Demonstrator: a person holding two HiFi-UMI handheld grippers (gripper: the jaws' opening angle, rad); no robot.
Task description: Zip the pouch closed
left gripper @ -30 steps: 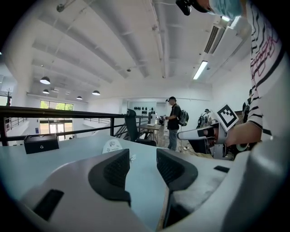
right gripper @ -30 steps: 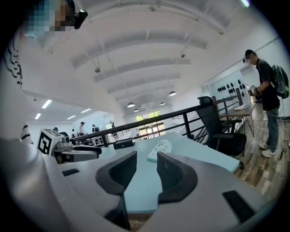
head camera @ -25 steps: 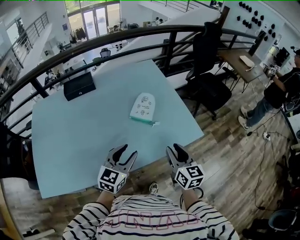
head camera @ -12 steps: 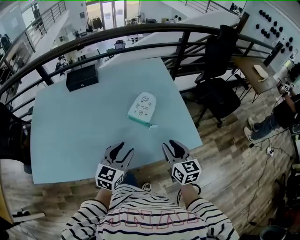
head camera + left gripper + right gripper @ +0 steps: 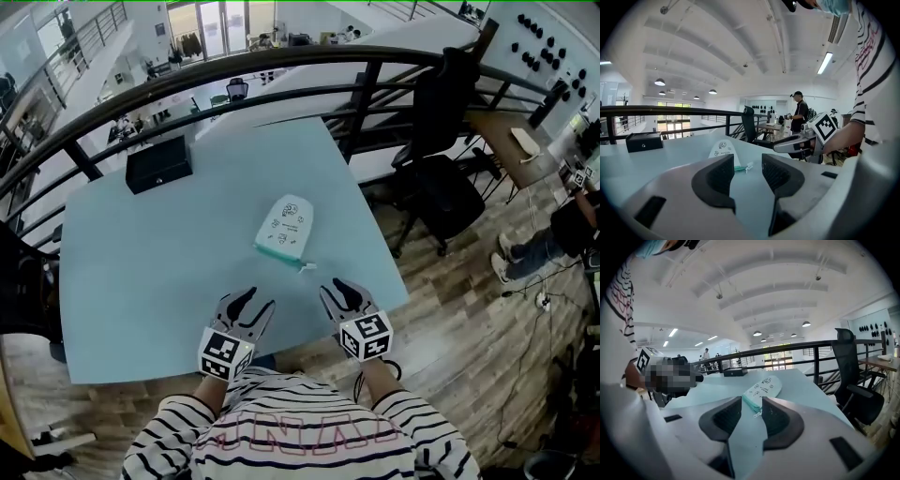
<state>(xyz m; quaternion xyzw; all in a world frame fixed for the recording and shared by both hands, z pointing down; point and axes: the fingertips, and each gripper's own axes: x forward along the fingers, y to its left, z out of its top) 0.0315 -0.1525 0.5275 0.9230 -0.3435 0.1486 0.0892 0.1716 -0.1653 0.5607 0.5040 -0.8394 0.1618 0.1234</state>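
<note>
A white pouch (image 5: 285,225) with small printed drawings and a teal zip edge lies flat on the light blue table (image 5: 141,281). Its zip pull (image 5: 307,268) sticks out at the near right corner. The pouch also shows in the left gripper view (image 5: 723,151) and the right gripper view (image 5: 762,390), where the zip pull (image 5: 757,414) lies between the jaws' line of sight. My left gripper (image 5: 247,303) hovers open near the table's front edge, short of the pouch. My right gripper (image 5: 340,292) is open too, just below the zip pull. Neither holds anything.
A black box (image 5: 159,163) sits at the table's far left corner. A dark railing (image 5: 281,70) curves behind the table. A black office chair (image 5: 441,169) stands to the right on the wooden floor. A person (image 5: 562,225) stands at far right.
Both grippers have moved forward over the table's front edge, closer to the pouch; the right one now sits just short of the zip pull. The pouch has not moved.
</note>
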